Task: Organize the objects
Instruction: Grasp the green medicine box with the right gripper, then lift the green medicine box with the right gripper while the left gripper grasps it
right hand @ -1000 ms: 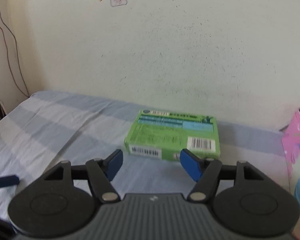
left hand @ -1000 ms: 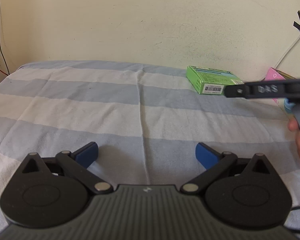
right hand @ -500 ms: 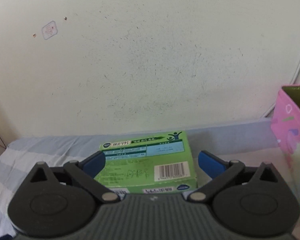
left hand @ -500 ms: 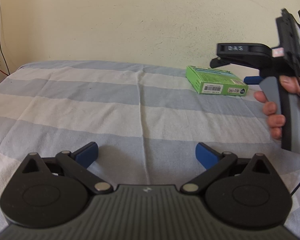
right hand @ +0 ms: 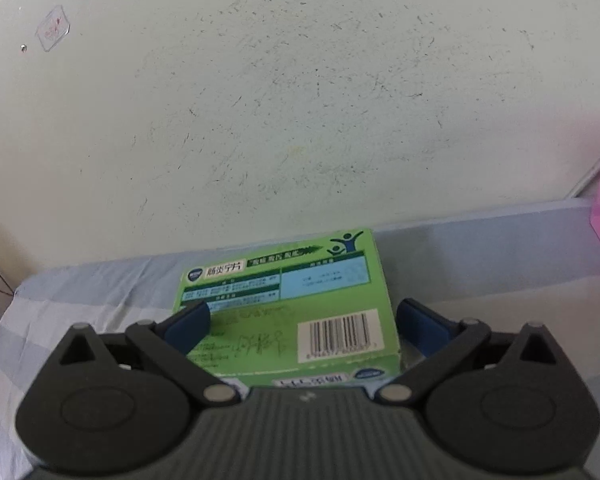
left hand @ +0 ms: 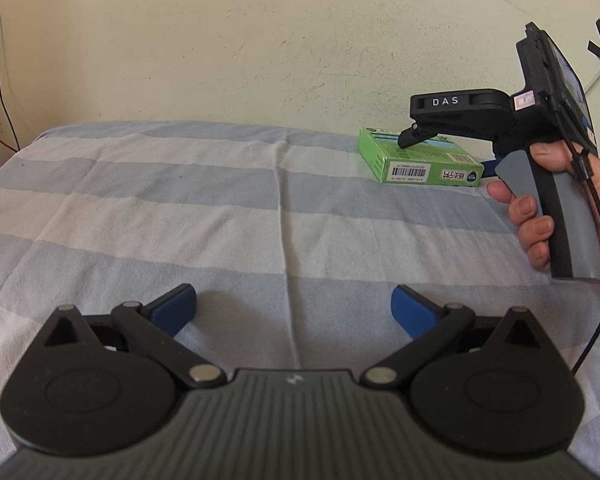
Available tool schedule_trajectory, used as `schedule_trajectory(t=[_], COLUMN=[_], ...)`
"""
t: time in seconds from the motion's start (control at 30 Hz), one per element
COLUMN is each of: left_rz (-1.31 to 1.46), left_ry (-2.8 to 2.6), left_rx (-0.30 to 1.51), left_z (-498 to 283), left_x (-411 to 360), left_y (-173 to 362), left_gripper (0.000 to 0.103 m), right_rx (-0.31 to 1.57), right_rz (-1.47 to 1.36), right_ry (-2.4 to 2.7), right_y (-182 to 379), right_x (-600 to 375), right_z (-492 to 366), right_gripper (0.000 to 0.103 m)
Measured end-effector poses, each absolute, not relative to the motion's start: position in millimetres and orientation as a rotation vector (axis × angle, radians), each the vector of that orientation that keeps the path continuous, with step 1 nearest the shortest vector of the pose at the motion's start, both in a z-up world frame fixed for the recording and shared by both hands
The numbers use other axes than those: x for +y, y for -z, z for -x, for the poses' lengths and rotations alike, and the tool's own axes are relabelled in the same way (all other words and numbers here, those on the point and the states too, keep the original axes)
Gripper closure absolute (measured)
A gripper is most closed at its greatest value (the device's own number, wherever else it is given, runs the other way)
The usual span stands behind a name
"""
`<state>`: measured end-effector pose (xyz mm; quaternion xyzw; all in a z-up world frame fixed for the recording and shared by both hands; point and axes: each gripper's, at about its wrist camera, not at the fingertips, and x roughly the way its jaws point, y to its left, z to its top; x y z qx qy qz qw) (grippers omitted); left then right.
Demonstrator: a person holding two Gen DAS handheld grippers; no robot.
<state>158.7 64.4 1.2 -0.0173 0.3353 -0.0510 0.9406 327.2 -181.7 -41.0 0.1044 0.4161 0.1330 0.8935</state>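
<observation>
A: So, where does the green box sit; and is anything gripping it?

B: Flat on the striped cloth, close to the wall; the right gripper hangs over it with jaws spread wide, one pad above the box's left part, the other just off its right edge; nothing is pinched; the left gripper is likewise released, over bare cloth, well apart from the box.

A: How would it handle?

B: Likely light, thin card that dents if squeezed hard; its printed faces look smooth, perhaps slippery; I would clasp the two short side edges, gently.
</observation>
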Motion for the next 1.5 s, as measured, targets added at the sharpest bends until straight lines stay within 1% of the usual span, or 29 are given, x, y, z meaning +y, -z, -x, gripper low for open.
schedule_trajectory(t=[0.07,0.17,0.33,0.47,0.5,0.57,0.6,0.63,0.7,0.77,0.83,0.93,1.03,1.2,1.27,1.33,1.37,1.4,1.43,1.5], left_rz=[0.036,0.035,0.038,0.043,0.042,0.042,0.044,0.044,0.044,0.044,0.044,0.043,0.044,0.044,0.044,0.045,0.045,0.045,0.045,0.065], left_ry=[0.104,0.103,0.104,0.106,0.107,0.106,0.107,0.106,0.106,0.106,0.105,0.105,0.104,0.104,0.104,0.104,0.104,0.104,0.105,0.110], left_rx=[0.684,0.684,0.684,0.683,0.683,0.683,0.683,0.683,0.683,0.683,0.683,0.683,0.682,0.682,0.682,0.682,0.682,0.682,0.683,0.682], left_z=[-159,-158,-157,-157,-158,-159,-159,-159,-159,-159,-159,-159,-159,-158,-158,-158,-158,-158,-158,-158], left_x=[64,64,63,63,63,63,64,64,64,63,63,63,63,63,63,63,63,63,63,67], left_y=[-1,-1,-2,-1,-1,-1,-1,-1,-1,-1,-1,-1,-1,-1,-1,-1,-1,-1,-1,-2], left_gripper=[0.000,0.000,0.000,0.000,0.000,0.000,0.000,0.000,0.000,0.000,0.000,0.000,0.000,0.000,0.000,0.000,0.000,0.000,0.000,0.000], right_rx=[0.861,0.826,0.817,0.838,0.827,0.786,0.740,0.698,0.629,0.599,0.587,0.636,0.601,0.633,0.620,0.596,0.581,0.567,0.557,0.553], right_rz=[-0.199,-0.196,-0.241,-0.274,-0.247,-0.191,-0.163,-0.143,-0.111,-0.060,0.046,0.250,0.430,0.413,0.424,0.470,0.509,0.552,0.591,0.620], right_ry=[-0.289,-0.306,-0.341,-0.412,-0.436,-0.465,-0.476,-0.480,-0.501,-0.526,-0.565,-0.598,-0.599,-0.577,-0.566,-0.548,-0.530,-0.513,-0.498,-0.506], right_y=[41,43,44,42,37,36,34,31,25,20,22,34,45,40,38,34,34,34,33,30], right_x=[-177,-172,-177,-181,-174,-172,-174,-175,-176,-169,-160,-142,-126,-126,-123,-121,-116,-111,-107,-103], right_z=[-325,-317,-304,-284,-277,-265,-258,-255,-258,-264,-270,-281,-277,-271,-262,-245,-235,-226,-220,-213], right_gripper=[0.001,0.008,0.033,0.043,0.043,0.040,0.026,0.003,0.000,0.000,0.000,0.000,0.000,0.000,0.007,0.032,0.037,0.048,0.056,0.060])
